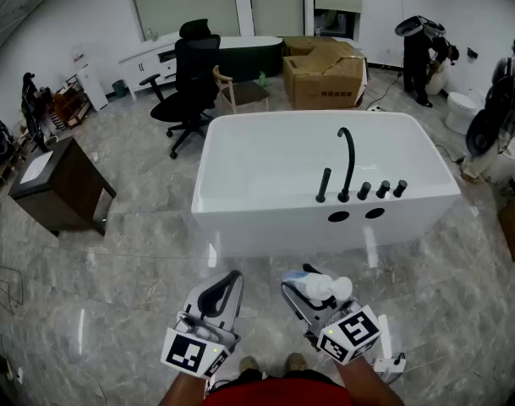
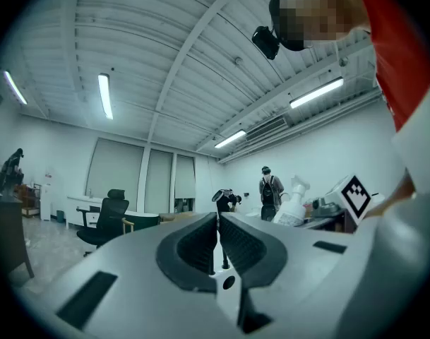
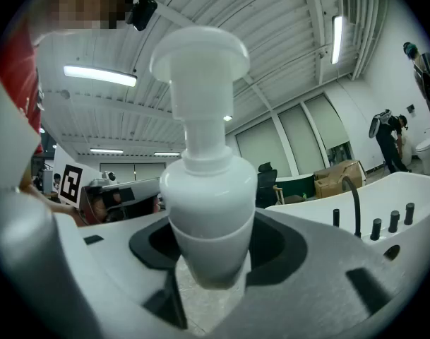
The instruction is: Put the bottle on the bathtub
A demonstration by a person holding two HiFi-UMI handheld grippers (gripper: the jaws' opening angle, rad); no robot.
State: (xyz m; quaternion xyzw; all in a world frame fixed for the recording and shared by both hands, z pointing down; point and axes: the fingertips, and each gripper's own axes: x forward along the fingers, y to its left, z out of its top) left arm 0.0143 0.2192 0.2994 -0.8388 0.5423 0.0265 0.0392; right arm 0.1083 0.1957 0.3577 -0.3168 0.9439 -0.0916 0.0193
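Observation:
A white pump bottle (image 3: 204, 182) stands between the jaws of my right gripper (image 3: 209, 260), which is shut on its body; the pump head points up. In the head view the bottle (image 1: 323, 288) and right gripper (image 1: 312, 296) sit low and right of centre, short of the white bathtub (image 1: 240, 218). The tub's near rim carries a black tap (image 1: 348, 163) and several black knobs. My left gripper (image 1: 226, 289) hangs beside it at the left, jaws pressed together on nothing (image 2: 218, 242).
A black office chair (image 1: 189, 79) and cardboard boxes (image 1: 325, 74) stand behind the tub. A dark cabinet (image 1: 58, 184) is at the left. A person in dark clothes (image 1: 419, 53) stands at the far right. Marble floor lies between me and the tub.

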